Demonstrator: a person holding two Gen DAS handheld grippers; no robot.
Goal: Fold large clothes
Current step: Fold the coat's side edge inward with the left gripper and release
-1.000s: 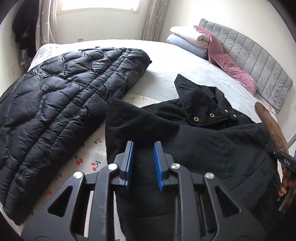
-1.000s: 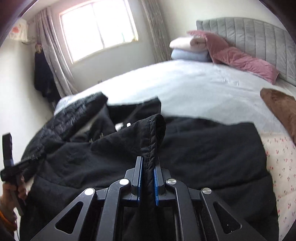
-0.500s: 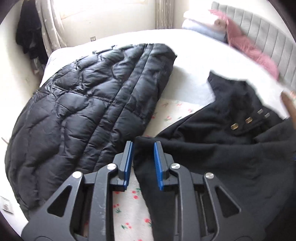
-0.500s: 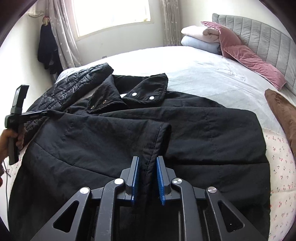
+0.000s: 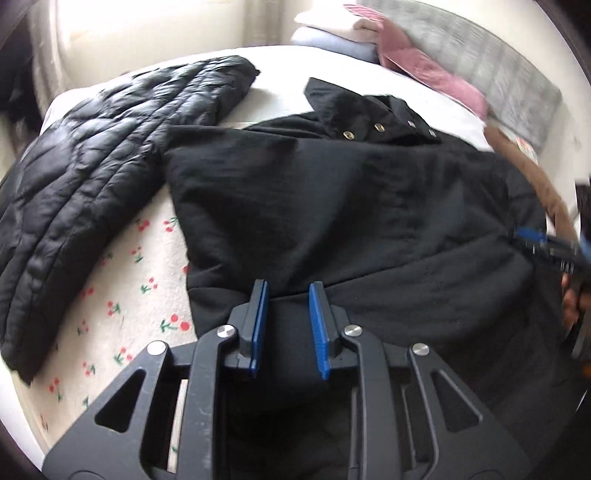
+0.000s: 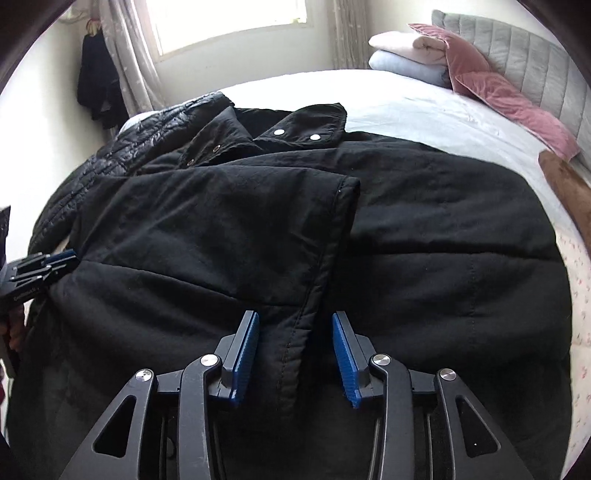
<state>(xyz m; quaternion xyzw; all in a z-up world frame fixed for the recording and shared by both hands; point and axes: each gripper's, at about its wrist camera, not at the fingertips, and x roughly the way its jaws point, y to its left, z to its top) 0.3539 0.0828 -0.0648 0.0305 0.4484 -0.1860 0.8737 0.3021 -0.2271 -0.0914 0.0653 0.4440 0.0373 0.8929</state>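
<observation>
The right hand-held gripper (image 6: 295, 349) is opening over the folded sleeve (image 6: 236, 236) of the black coat (image 6: 443, 266) (pads not pressing it), while the left hand-held gripper (image 5: 286, 326) stands slightly apart, opening, above the same coat.

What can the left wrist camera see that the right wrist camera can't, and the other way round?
Only the left wrist view shows the cherry-print sheet up close, and most of the puffy quilted jacket.

Only the right wrist view shows the window, the dark clothes hanging on the wall, and the folded-over sleeve, which lies loose between the opening pads of the right gripper.

Both show the black coat, pink pillows and grey headboard.
</observation>
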